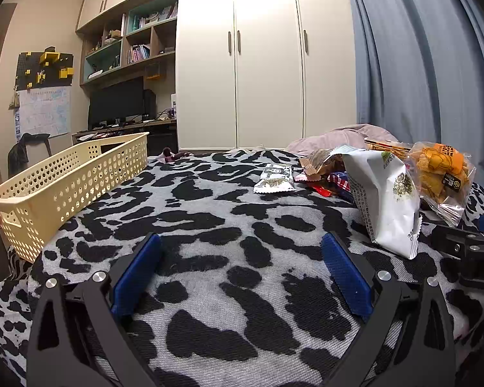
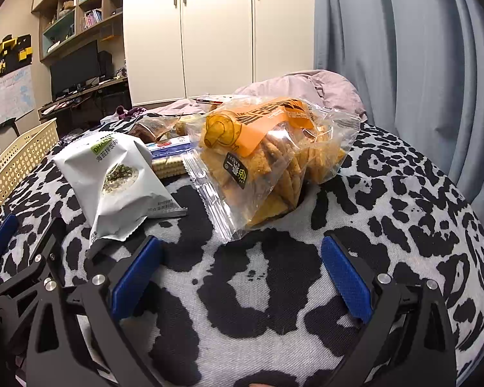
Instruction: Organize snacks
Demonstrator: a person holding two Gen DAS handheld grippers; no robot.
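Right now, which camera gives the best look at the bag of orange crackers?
The right wrist view: the cracker bag lies close and central, whole, label readable. The left wrist view shows it small at the right edge, partly behind the white bag.

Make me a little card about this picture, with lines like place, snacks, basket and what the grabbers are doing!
place: a bed with a black and white spotted blanket
snacks: white seaweed bag, clear orange bag of crackers, small white packet, more wrappers piled behind
basket: yellow basket with holes, on the left edge of the bed, no snacks seen in it
left gripper: fingers apart, holding nothing
right gripper: fingers apart, holding nothing, just short of the cracker bag
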